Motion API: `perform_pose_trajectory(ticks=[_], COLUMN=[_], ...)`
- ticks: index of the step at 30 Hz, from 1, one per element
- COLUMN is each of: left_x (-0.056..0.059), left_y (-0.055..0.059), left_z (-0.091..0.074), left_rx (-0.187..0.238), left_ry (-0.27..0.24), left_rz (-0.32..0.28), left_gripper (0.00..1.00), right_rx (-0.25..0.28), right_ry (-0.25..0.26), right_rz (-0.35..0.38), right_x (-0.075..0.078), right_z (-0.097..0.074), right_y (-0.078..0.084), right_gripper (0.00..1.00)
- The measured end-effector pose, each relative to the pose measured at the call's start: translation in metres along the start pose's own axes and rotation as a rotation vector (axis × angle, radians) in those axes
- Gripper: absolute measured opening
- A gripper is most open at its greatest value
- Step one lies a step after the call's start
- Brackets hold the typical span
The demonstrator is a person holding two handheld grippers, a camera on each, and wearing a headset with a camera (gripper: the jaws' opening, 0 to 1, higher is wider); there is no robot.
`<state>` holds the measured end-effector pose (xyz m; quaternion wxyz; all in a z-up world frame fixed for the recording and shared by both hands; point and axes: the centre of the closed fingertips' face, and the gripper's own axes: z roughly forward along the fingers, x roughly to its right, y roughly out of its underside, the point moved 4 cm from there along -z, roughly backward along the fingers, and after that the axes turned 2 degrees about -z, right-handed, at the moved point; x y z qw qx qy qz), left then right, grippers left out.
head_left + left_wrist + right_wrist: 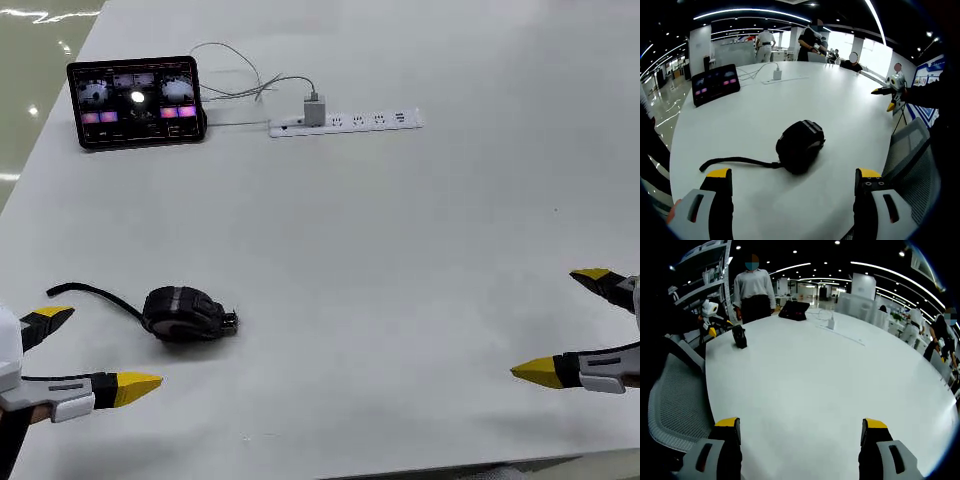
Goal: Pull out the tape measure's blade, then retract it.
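The left gripper (105,348) is sitting low at the near left of the white table (400,250), pointing to the right. Its yellow-tipped jaws are standing wide apart and gripping nothing. The right gripper (550,322) is facing it from the far right side, pointing left. Its jaws are also spread wide and holding nothing.

The tape measure (182,313) is lying on the table just ahead of the left gripper, clear of both jaws. In the left gripper view it is sitting in the middle of the gap between them. Its dark case is resting on its side, with the blade's end hook (230,320) showing at the mouth, on the side turned toward the right gripper. A black wrist strap (95,293) is trailing from the case back toward the left gripper's far jaw.

Between the two grippers a wide stretch of bare tabletop is lying open. The table's near edge is running just below both grippers in the head view, and in the right gripper view a grey mesh chair (670,410) is standing against that edge.

Well beyond the tape measure, toward the far side, a lit tablet (135,100) is standing. A white power strip (345,122) is lying to the right of it, carrying a charger plug (314,110). A thin cable (240,75) is looping between the tablet and the plug.
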<state>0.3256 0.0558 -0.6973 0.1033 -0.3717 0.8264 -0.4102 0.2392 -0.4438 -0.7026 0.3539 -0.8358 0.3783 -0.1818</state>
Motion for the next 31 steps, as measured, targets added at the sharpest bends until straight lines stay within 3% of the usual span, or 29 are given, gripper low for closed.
perform_pose_trajectory(ticks=[8,15,19,31], left_x=[0.0037,-0.0037,0.0000,0.0034], left_y=[0.0030,-0.0010,-0.0020,-0.0012], left_z=[0.0036,0.0009,0.0008,-0.0007], left_rx=[-0.022,-0.013,-0.020,-0.026], left_ry=[0.024,-0.003,0.021,0.027], left_rz=[0.011,0.023,0.016,0.031], left_gripper=[0.99,0.99,0.99,0.99], right_rx=[-0.004,-0.006,-0.010,-0.012], right_ry=[-0.014,-0.003,-0.005,0.007], right_rz=[-0.012,-0.006,-0.013,-0.006], right_x=[-0.0048,-0.0036,-0.0035,0.0005], right_z=[0.0068,0.0062,0.0049,-0.0032], right_y=[-0.0023,-0.0015,-0.0007,0.0006], right_gripper=[0.99,0.99,0.99,0.99])
